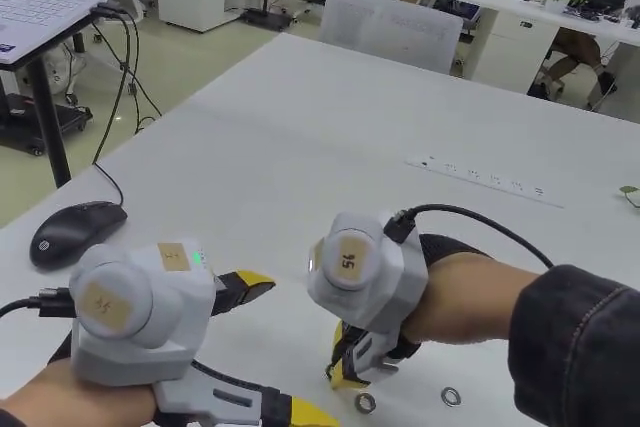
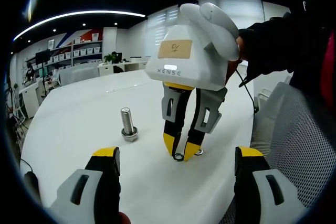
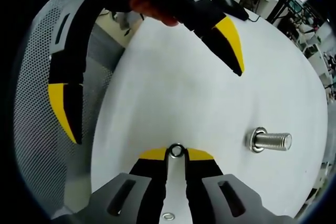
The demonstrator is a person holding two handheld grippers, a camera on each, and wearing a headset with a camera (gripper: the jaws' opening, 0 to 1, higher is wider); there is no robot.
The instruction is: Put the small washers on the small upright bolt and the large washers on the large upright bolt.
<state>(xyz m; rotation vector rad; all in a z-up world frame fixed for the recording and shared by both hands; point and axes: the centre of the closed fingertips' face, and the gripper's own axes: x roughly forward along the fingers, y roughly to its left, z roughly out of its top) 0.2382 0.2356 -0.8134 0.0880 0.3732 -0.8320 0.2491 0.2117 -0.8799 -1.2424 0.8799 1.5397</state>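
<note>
Step in hand, as judged: pick-up of one washer.

Right hand-held gripper (image 3: 177, 155), bottom centre of the right gripper view: jaws together, clamped tip to tip on a small washer (image 3: 177, 150). Ring at or just off the desk (image 1: 300, 147); contact not resolvable.

Left hand-held gripper (image 1: 280, 347), lower left of the head view: jaws wide apart, nothing between them.

Loose washer (image 1: 366, 403) on the desk just beside the right tips, bottom of the head view. Second loose washer (image 1: 451, 397) a little further right.

Upright bolt (image 2: 127, 124) left of centre in the left gripper view, near the held washer but apart from it. Ring at its base: washer or flange, cannot tell. Small or large bolt: cannot tell.

Next move, judged: lift clear, carry over the bolt top, level the ring, centre the hole on the shank, then release. Worth checking bolt size against washer first.
</note>
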